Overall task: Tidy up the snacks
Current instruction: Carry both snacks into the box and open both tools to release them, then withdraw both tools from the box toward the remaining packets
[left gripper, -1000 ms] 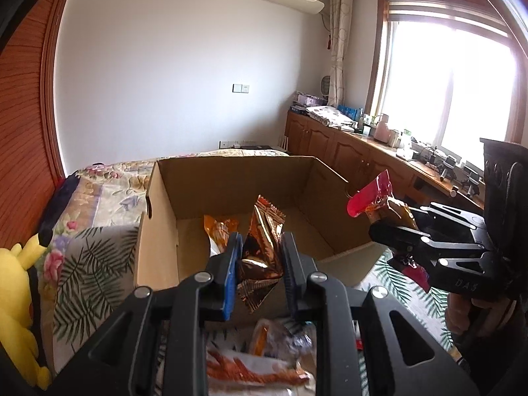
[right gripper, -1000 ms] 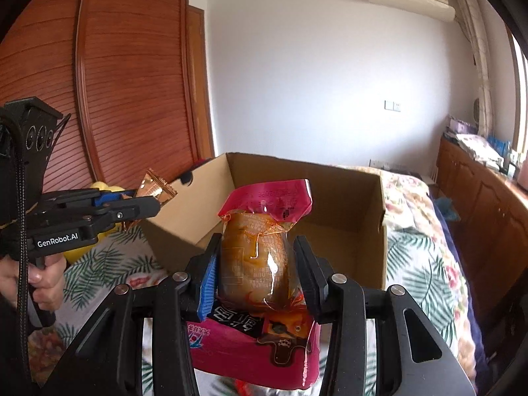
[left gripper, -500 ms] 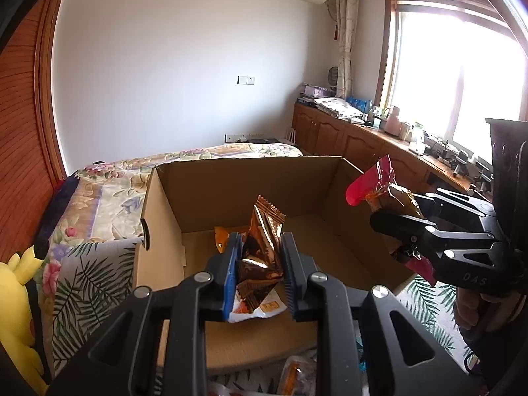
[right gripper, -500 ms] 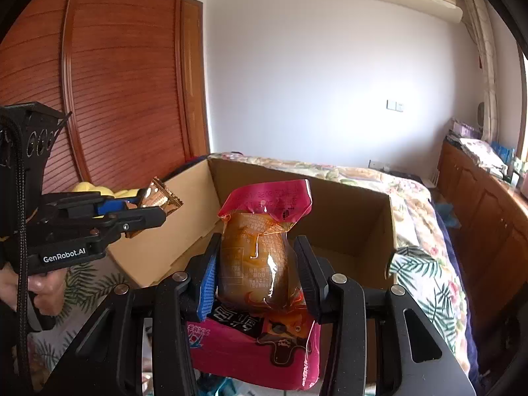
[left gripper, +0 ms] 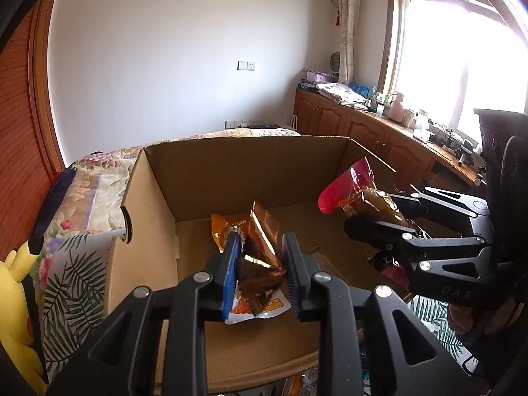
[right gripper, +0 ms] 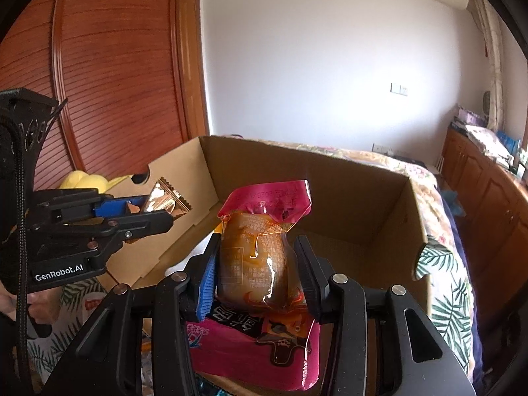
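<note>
An open cardboard box (left gripper: 244, 165) stands on the bed; it also shows in the right wrist view (right gripper: 330, 178). My left gripper (left gripper: 260, 274) is shut on a brown-gold snack packet (left gripper: 260, 257) and holds it over the box's inside; this gripper also shows in the right wrist view (right gripper: 148, 214). My right gripper (right gripper: 257, 274) is shut on a pink-topped brown pouch (right gripper: 260, 247) above the box's near right side; the pouch also shows in the left wrist view (left gripper: 359, 194). An orange packet (left gripper: 224, 231) lies on the box floor.
The box sits on a leaf-and-flower bedspread (left gripper: 72, 280). A yellow plush toy (left gripper: 16, 283) lies at the left. More snack packets, one pink (right gripper: 250, 349), lie below the grippers at the box's near edge. Wooden cabinets (left gripper: 363, 132) run along the right wall under the window.
Both grippers have moved forward with their packets, from in front of the box to over its inside. The box now looks larger and closer in both views.
</note>
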A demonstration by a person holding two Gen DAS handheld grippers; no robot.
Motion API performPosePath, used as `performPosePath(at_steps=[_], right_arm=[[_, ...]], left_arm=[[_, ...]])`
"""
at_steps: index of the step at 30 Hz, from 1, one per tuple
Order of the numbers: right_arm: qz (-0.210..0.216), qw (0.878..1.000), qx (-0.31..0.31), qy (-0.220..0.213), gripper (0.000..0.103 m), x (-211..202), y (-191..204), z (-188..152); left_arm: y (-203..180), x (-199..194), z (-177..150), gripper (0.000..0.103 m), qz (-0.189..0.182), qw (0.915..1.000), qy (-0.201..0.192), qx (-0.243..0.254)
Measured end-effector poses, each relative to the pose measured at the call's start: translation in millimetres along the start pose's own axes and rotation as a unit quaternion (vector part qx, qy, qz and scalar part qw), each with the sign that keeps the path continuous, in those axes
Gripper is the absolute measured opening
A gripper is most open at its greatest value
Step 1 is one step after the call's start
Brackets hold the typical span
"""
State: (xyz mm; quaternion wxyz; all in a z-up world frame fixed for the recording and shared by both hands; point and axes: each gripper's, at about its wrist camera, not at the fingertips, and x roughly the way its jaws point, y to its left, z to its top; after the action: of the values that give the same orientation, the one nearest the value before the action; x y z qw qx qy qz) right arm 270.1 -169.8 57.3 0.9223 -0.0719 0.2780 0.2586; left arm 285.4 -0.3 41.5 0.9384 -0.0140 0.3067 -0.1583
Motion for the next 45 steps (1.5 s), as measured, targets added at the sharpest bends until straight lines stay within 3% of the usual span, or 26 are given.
performPosePath(at_steps=[17, 29, 35, 45], right_arm=[[0.001, 1.000, 0.005, 0.003, 0.049, 1, 1, -2], [0.005, 0.999, 0.003, -0.032, 0.050, -57, 13, -13], [-0.003, 0.999, 0.013, -0.039, 0.051, -87, 11, -32], [-0.027, 0.999, 0.046, -0.007, 0.052, -109, -3, -85]], left_arm=[[2, -7, -6, 0.031, 0.011, 0.9999, -0.003, -0.012], [-8, -53, -14, 0.039, 0.017, 0.9994, -0.029, -0.004], [-11, -78, -32, 0.044, 0.024, 0.9991, -0.035, -0.008], [-9, -101, -71, 0.048, 0.043, 0.9987, -0.019, -0.020]])
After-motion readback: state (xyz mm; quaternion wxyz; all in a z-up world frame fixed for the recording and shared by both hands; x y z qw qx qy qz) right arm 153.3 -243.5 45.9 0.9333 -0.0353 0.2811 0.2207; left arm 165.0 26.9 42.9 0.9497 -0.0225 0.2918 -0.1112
